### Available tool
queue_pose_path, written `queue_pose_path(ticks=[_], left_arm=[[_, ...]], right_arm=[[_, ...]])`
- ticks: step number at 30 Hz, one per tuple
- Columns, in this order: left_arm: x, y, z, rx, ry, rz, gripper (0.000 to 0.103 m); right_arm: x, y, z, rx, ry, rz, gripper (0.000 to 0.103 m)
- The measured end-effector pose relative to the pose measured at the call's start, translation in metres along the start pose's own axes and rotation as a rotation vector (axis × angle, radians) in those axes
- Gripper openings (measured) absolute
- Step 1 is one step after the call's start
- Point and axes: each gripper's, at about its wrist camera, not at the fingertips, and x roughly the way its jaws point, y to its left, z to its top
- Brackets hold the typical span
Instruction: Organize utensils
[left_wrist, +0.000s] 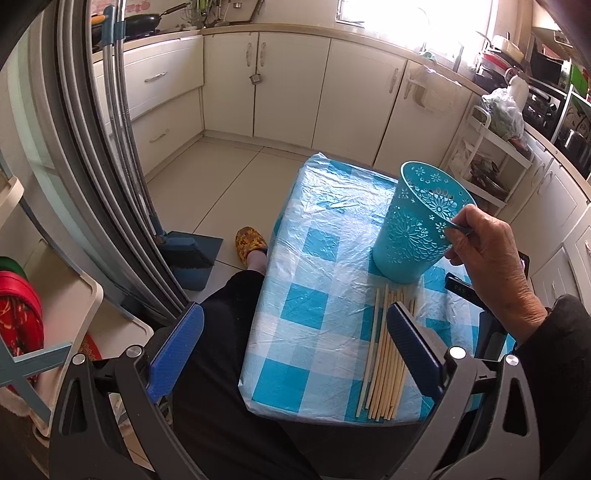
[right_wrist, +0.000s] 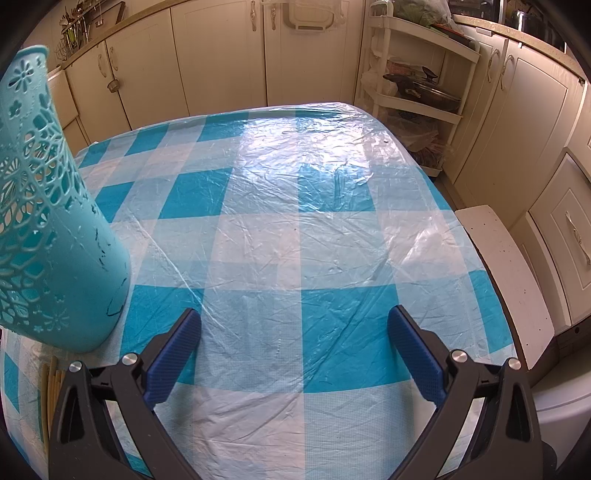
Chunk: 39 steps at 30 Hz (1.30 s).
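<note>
Just beside the left tool (left_wrist: 293, 354), chopsticks (left_wrist: 384, 362) lie before the holder (left_wrist: 413, 229)

Tablecloth (right_wrist: 295, 221): glossy plastic sheet, creased, glare toward 12 o'clock. Utensil holder (left_wrist: 417, 229): matt teal plastic with lace-style perforations, scuffed dark marks near the base in the right wrist view. Chopsticks (left_wrist: 384, 354): pale bare wood, matt. Finger pads (right_wrist: 413, 354): blue, finely textured, rubbery look; gripper frame matt black plastic with shiny metal pins.

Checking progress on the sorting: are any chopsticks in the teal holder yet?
No: the teal holder looks empty inside, and the chopsticks lie flat on the tablecloth beside its base.
</note>
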Motion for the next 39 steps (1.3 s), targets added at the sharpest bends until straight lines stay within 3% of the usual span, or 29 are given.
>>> queue_pose_path(ticks=[21, 26, 33, 39], left_arm=[[0.011, -0.011, 0.006, 0.016, 0.014, 0.005, 0.096], [0.011, -0.028, 0.009, 0.061, -0.018, 0.017, 0.096], [-0.014, -0.046, 0.007, 0.116, -0.134, 0.068, 0.096], [-0.018, -0.049, 0.007, 0.133, -0.089, 0.025, 0.095]], right_arm=[[0.0, 0.0, 0.0, 0.0, 0.0, -0.001, 0.096], [0.0, 0.0, 0.0, 0.0, 0.0, -0.001, 0.096], [0.0, 0.0, 0.0, 0.0, -0.001, -0.002, 0.096], [-0.003, -0.001, -0.002, -0.034, 0.073, 0.031, 0.096]])
